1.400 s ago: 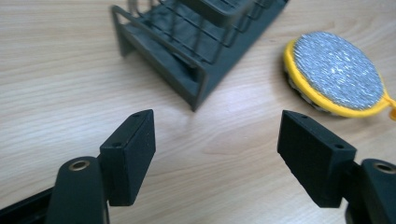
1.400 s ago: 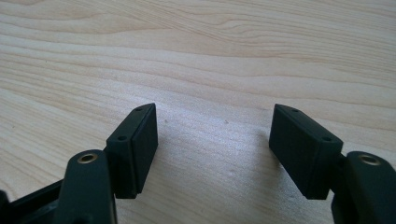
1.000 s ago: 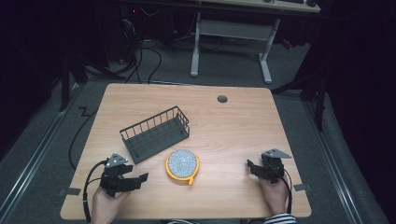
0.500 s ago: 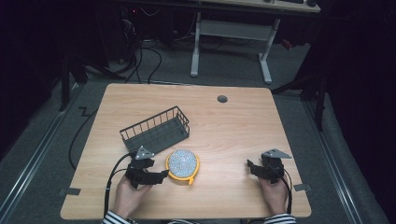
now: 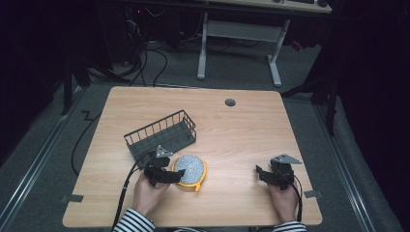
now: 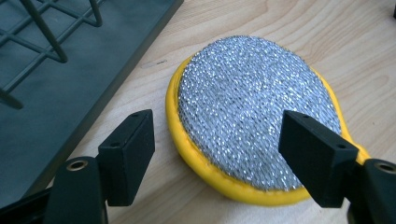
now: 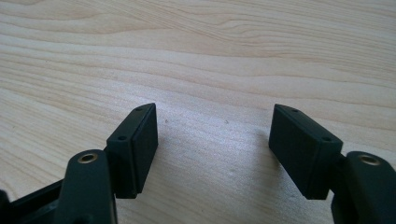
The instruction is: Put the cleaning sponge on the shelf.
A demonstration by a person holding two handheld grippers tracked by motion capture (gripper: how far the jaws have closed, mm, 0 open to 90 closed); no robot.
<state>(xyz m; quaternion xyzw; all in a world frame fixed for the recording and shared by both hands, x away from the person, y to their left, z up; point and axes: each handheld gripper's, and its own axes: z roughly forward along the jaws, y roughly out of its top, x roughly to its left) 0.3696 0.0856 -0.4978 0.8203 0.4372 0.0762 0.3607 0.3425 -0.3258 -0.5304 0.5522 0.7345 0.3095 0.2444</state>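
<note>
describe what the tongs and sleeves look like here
Both tongs, the left gripper and the right gripper, are black, each with two flat rectangular jaw blocks bearing small screw holes. A grey three-cornered plate sits on top of each, and a black cable trails back from each. The person's sleeves are striped black and white.

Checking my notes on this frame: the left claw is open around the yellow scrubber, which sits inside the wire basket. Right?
Not quite. The left claw is open around the yellow scrubber, but the scrubber lies on the table beside the wire basket, not inside it. The left gripper view shows it, and the high view agrees.
</note>
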